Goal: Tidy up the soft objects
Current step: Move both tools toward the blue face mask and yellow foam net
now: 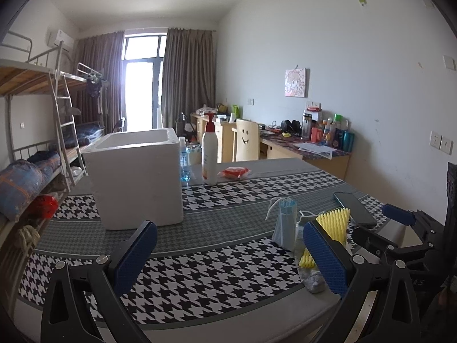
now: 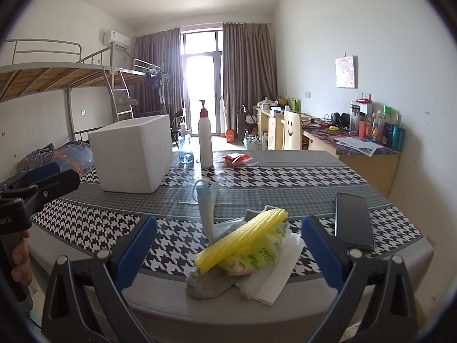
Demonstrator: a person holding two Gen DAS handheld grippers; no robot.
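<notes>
Right wrist view shows the right gripper point(image 2: 228, 253) with its jaws spread wide and nothing between them. Just ahead of it, at the near edge of the table point(image 2: 285, 197), lies a pile of soft things: a yellow foam net point(image 2: 242, 240) on top, a green printed bag point(image 2: 257, 257) under it, a white tissue point(image 2: 274, 280) at the right side, and a grey cloth point(image 2: 205, 284) at the front. A blue mask point(image 2: 207, 200) stands upright just behind the pile. A phone point(image 2: 352, 220) lies flat to the right of the pile, close to the right finger. Farther back on the left stands a white foam box point(image 2: 132, 155), and beside it a white pump bottle point(image 2: 205, 140). A red packet point(image 2: 235, 158) lies near the bottle.

Left wrist view shows the left gripper point(image 1: 228, 253), also released wide and empty, above the checked cloth. The foam box point(image 1: 137, 177) is in front of it, its top open. The pile with the foam net point(image 1: 334, 225) and the mask point(image 1: 285, 225) is at the right, partly hidden behind the right finger of this gripper. The right gripper point(image 1: 400, 228) appears at the far right edge.
</notes>
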